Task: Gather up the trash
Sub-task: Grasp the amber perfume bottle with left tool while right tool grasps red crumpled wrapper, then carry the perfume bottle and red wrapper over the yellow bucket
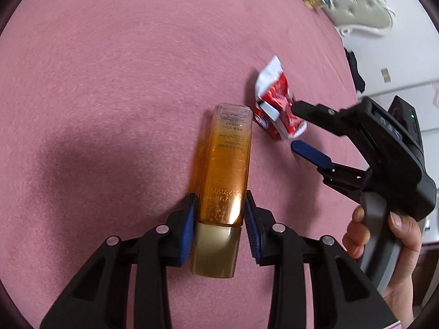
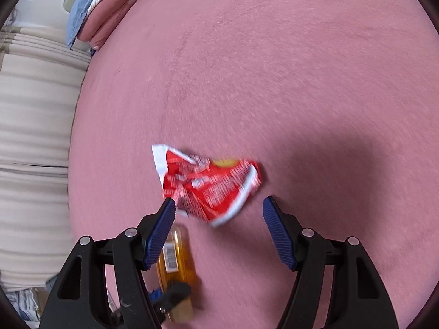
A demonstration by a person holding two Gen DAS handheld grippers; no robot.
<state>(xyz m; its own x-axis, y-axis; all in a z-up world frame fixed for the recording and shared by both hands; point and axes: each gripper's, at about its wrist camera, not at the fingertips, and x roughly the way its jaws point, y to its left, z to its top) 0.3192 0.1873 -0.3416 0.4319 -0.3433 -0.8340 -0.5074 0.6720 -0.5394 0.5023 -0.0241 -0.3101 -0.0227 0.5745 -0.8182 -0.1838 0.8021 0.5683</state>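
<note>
An amber bottle with a gold cap lies on the pink bedspread. My left gripper is shut on the bottle near its cap end. A crumpled red and white wrapper lies just right of the bottle's far end. My right gripper is open, its fingers on either side of the wrapper's near edge. In the right wrist view the wrapper lies just ahead of the open right gripper, and the bottle shows below the left finger.
Folded clothes and a pale green cushion lie at the far right edge of the bed. A beige striped cover and a pile of blue and pink fabric lie beyond the bed's left edge in the right wrist view.
</note>
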